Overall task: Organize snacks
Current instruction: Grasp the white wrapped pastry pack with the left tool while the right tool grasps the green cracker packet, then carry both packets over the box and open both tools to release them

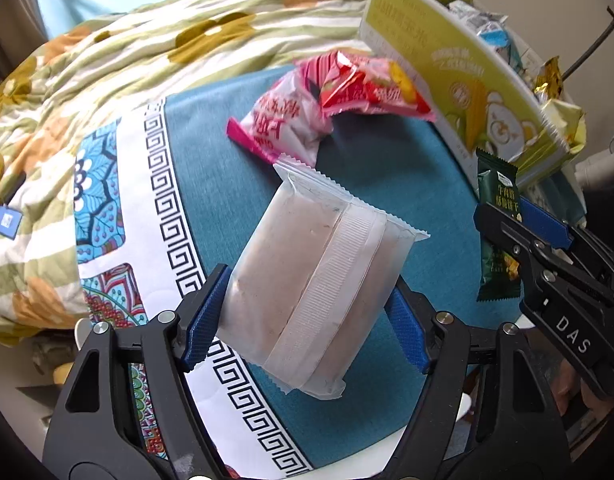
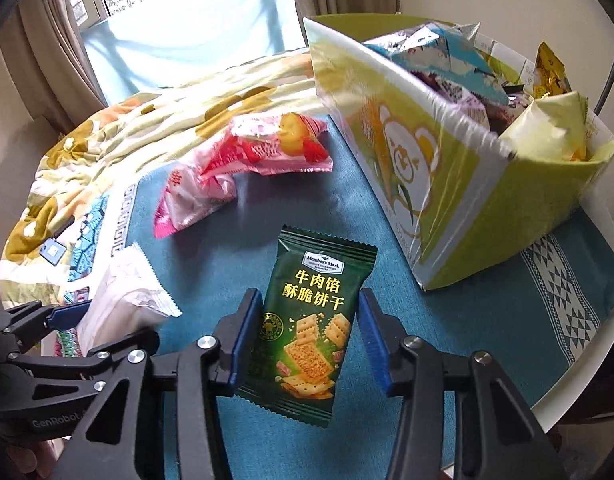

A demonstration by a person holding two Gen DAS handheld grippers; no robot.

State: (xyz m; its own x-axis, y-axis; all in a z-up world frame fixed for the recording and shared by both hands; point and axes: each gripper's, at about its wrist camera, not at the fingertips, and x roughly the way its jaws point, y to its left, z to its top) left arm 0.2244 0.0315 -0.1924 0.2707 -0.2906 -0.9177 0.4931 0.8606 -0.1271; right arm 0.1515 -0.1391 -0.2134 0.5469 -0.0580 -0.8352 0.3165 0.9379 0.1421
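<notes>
My left gripper [image 1: 307,316] is shut on a frosted white snack pack [image 1: 307,280] and holds it above the blue tablecloth [image 1: 235,176]. My right gripper [image 2: 305,340] is shut on a dark green cracker packet [image 2: 311,332], also held above the cloth; the packet also shows in the left wrist view [image 1: 499,216]. Two pink and red snack bags [image 1: 307,108] lie on the cloth beside the green cardboard box [image 2: 447,176], which holds several snack packs. The white pack shows at the left of the right wrist view [image 2: 123,300].
A flowered quilt [image 1: 107,80] covers the bed behind the table. The white table edge [image 2: 595,360] runs along the right. A patterned cloth border [image 1: 163,200] lies to the left. A window and curtains [image 2: 67,40] stand at the back.
</notes>
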